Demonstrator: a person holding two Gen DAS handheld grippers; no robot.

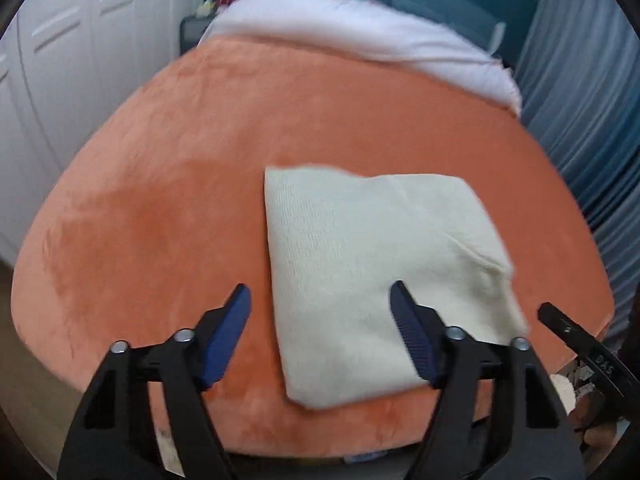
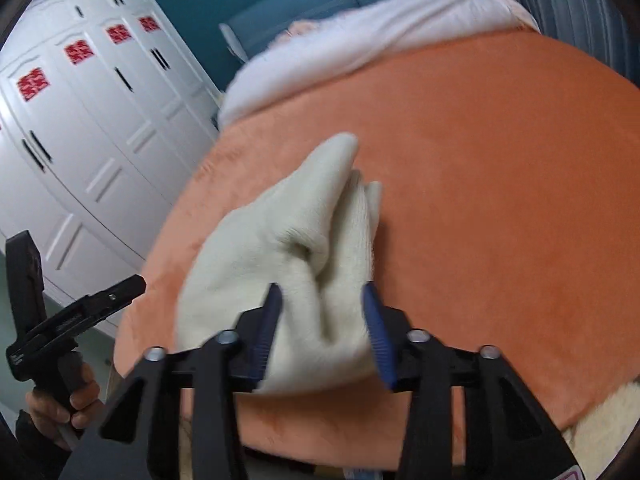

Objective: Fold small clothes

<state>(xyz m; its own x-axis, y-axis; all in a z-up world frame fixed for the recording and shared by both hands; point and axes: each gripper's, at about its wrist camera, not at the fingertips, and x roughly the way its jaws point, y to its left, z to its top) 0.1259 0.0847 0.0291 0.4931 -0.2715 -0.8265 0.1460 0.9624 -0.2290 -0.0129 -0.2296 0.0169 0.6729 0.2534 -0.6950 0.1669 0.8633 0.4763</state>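
On the orange plush bedspread [image 1: 168, 184], the cream knitted garment [image 1: 360, 264], already folded, is bunched between the half-closed right gripper [image 2: 324, 328], firmness of grip uncertain, while the left gripper [image 1: 320, 336] is held open above it, so a further fold seems required.

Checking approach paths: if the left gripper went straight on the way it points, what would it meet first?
Probably the cream knit garment: its left edge lies between the open left gripper fingers, on the orange blanket. Height above it is unclear.
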